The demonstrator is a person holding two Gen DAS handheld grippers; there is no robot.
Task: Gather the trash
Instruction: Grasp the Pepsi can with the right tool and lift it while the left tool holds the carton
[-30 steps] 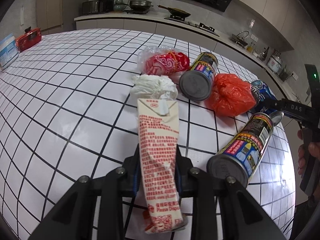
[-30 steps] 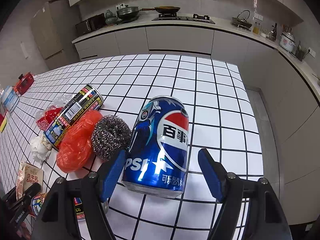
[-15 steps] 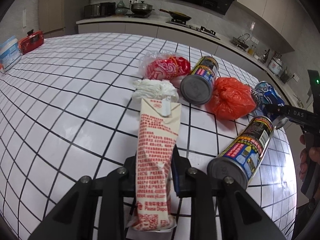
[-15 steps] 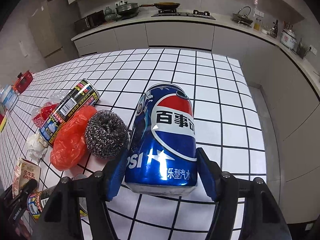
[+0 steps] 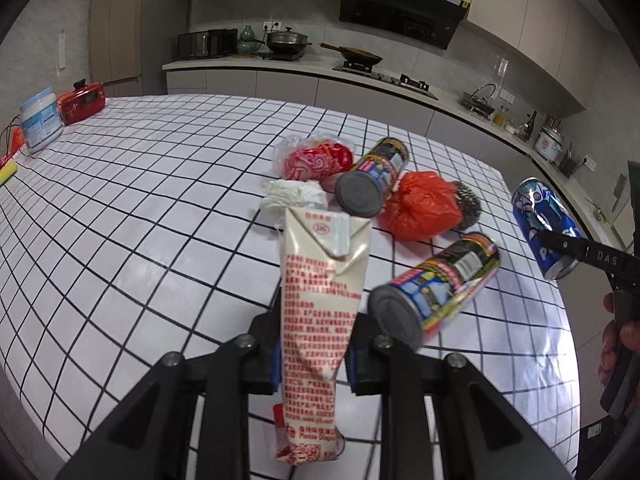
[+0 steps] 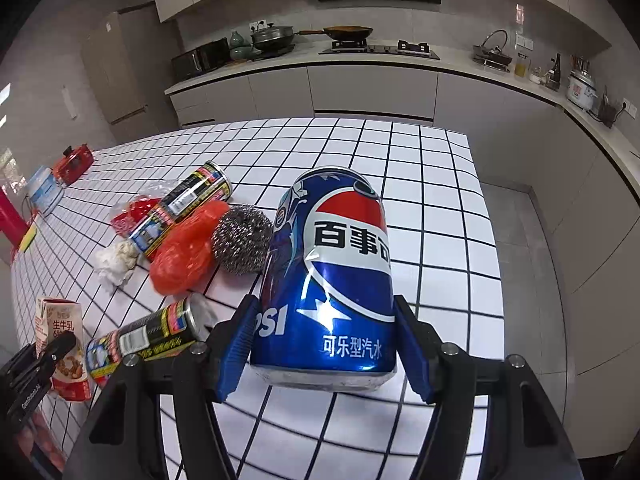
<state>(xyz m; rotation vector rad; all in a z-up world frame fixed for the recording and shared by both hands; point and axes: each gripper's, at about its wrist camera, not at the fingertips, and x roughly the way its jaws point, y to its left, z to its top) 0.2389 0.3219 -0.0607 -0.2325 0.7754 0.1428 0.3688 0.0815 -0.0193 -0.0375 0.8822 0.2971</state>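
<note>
White black-gridded counter (image 5: 120, 220), mid-frame clutter laid on it: two printed cans (image 5: 372, 184) (image 5: 436, 284), red bag (image 5: 420, 206), steel scourer (image 5: 468, 204), white wad (image 5: 292, 196), upper left tub (image 5: 40, 124)

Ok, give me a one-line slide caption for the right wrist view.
Right tongs clamp a blue Pepsi can above the white tiled counter, litter left behind.

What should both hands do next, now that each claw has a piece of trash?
Probably carry both pieces off the table toward wherever the trash goes; no bin is in view. The left claw is clamped on the squashed milk carton and the right claw grips the blue soda can. Both look clear of the tiled table.
</note>
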